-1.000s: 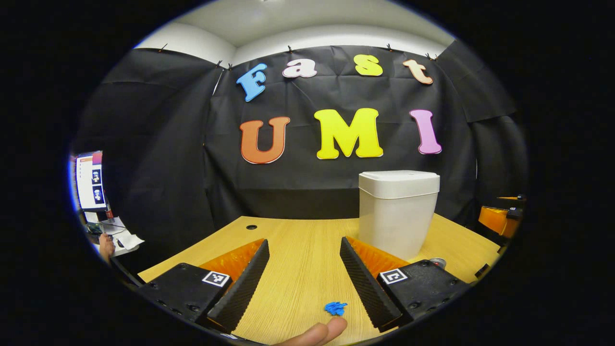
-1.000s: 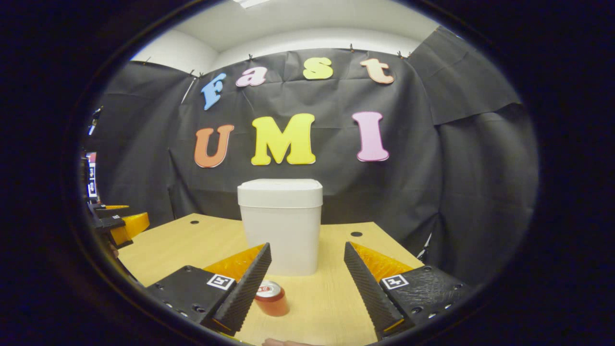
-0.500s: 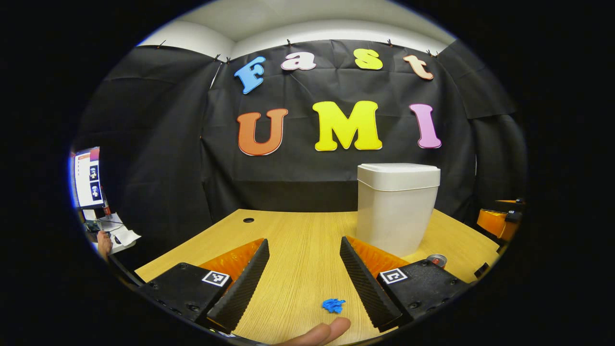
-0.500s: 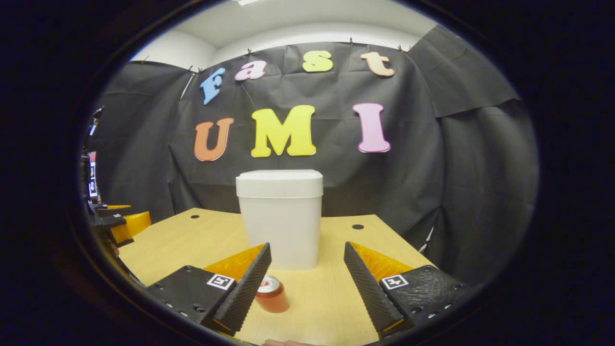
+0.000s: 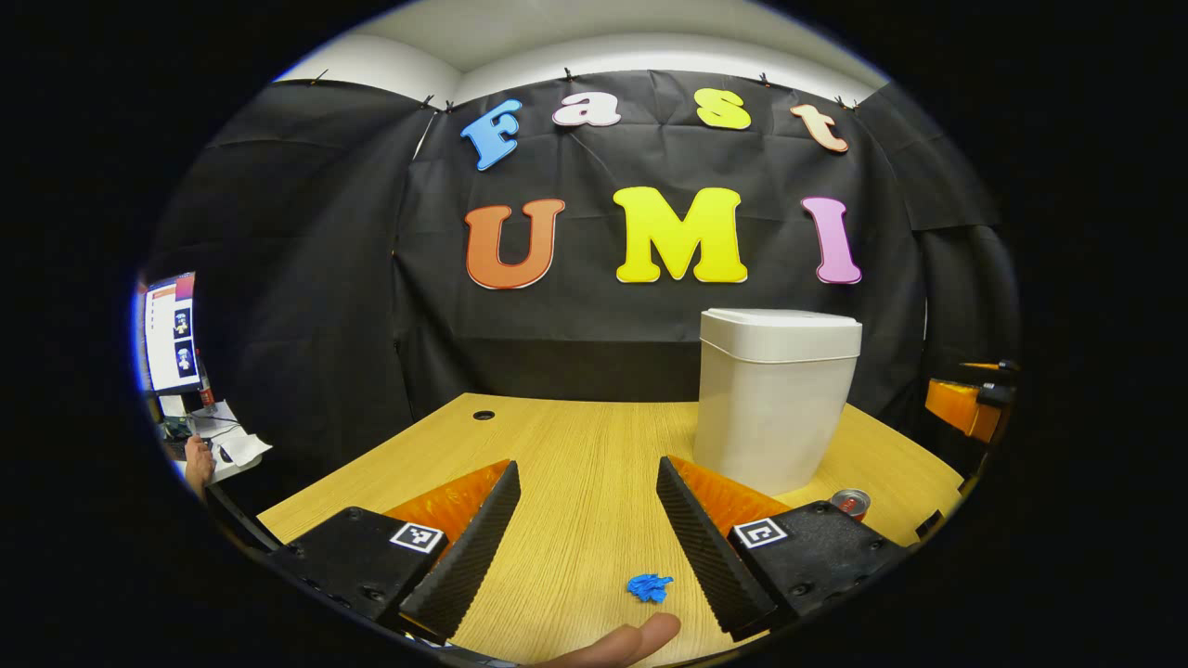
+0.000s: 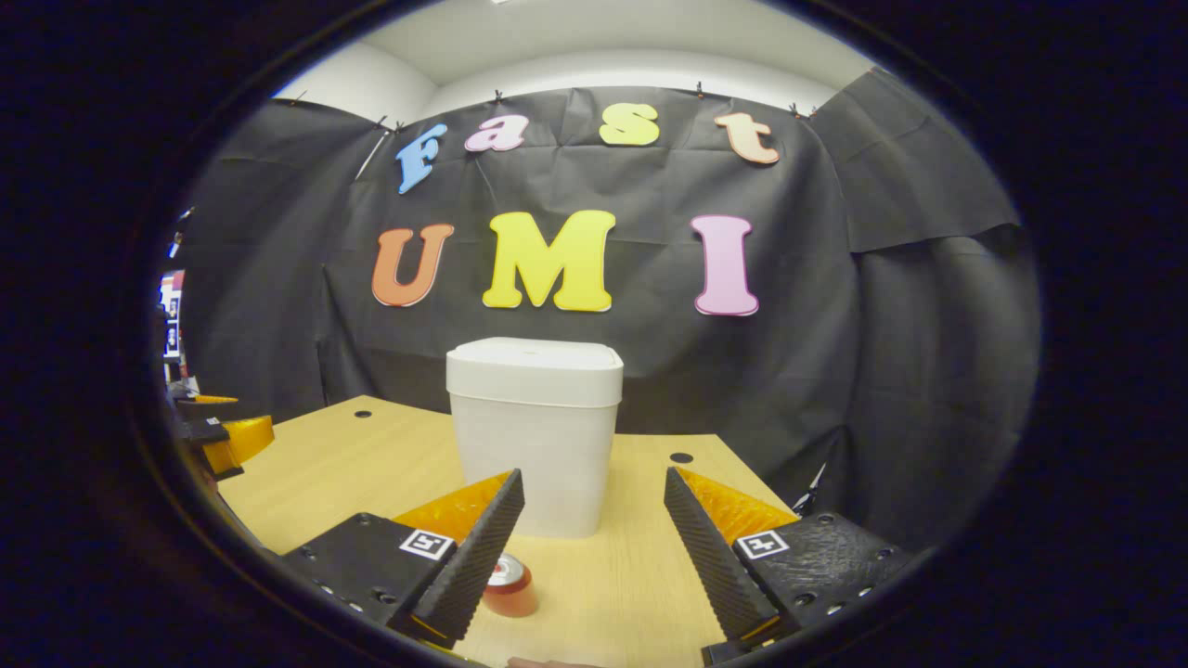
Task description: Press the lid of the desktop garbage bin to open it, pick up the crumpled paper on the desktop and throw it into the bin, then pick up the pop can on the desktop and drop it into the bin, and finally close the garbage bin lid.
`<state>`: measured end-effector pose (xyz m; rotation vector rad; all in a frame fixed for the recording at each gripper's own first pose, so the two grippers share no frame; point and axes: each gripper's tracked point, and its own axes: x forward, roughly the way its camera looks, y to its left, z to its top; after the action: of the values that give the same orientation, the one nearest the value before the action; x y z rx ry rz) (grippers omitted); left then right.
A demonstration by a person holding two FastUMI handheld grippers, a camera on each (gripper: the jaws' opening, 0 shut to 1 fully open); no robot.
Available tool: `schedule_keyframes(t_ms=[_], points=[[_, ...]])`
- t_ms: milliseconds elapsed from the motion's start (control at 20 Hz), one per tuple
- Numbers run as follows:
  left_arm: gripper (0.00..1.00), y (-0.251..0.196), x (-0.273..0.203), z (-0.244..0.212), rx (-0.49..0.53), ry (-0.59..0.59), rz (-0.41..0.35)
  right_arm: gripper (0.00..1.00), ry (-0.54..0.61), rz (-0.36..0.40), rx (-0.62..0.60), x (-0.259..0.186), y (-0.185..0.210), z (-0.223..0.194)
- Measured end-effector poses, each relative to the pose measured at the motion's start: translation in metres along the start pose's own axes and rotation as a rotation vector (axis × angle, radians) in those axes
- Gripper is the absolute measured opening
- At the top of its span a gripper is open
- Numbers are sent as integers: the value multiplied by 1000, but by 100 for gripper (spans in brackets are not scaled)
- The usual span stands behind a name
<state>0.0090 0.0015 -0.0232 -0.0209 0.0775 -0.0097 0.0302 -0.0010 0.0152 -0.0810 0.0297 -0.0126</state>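
Note:
A white desktop bin (image 5: pixel 776 399) with its lid down stands on the wooden table (image 5: pixel 575 445), right of centre in the left gripper view. My left gripper (image 5: pixel 587 543) is open above the table's near part. A small crumpled blue paper (image 5: pixel 649 586) lies between its fingers, close to the right one. A red pop can (image 5: pixel 849 503) stands right of the bin's foot. In the right gripper view the bin (image 6: pixel 535 431) is straight ahead and my right gripper (image 6: pixel 594 547) is open, with the can (image 6: pixel 510 584) beside its left finger.
A person's fingertip (image 5: pixel 631 642) shows at the bottom edge of the left gripper view. The other gripper (image 5: pixel 965 404) sits at the far right there, and at the far left (image 6: pixel 223 436) of the right gripper view. A screen (image 5: pixel 172 334) glows outside the booth.
Both grippers have risen and tipped slightly, so the lid's top now shows. The can sits lower and closer in the right gripper view. Bin, paper and can have not moved.

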Motion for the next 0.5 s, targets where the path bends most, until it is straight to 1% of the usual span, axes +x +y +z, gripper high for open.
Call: schedule_keyframes(t_ms=[150, 250, 300, 350, 400, 450, 500], points=[[97, 3, 3, -1, -8, 4, 4, 94, 9, 22, 12, 17, 10, 18], [97, 1, 4, 0, -10, -2, -9, 89, 16, 36, 22, 28, 17, 31], [97, 1, 5, -1, -9, 0, -12, 82, 15, 42, 30, 34, 19, 37], [98, 3, 5, -4, -10, 7, -9, 80, 17, 49, 32, 39, 23, 43], [97, 5, 6, -5, -13, 12, -3, 72, 14, 57, 32, 43, 26, 50], [98, 7, 6, -5, -18, 15, -4, 68, 12, 65, 29, 48, 29, 56], [98, 7, 8, -7, -26, 24, -6, 62, 11, 68, 16, 54, 31, 61]])
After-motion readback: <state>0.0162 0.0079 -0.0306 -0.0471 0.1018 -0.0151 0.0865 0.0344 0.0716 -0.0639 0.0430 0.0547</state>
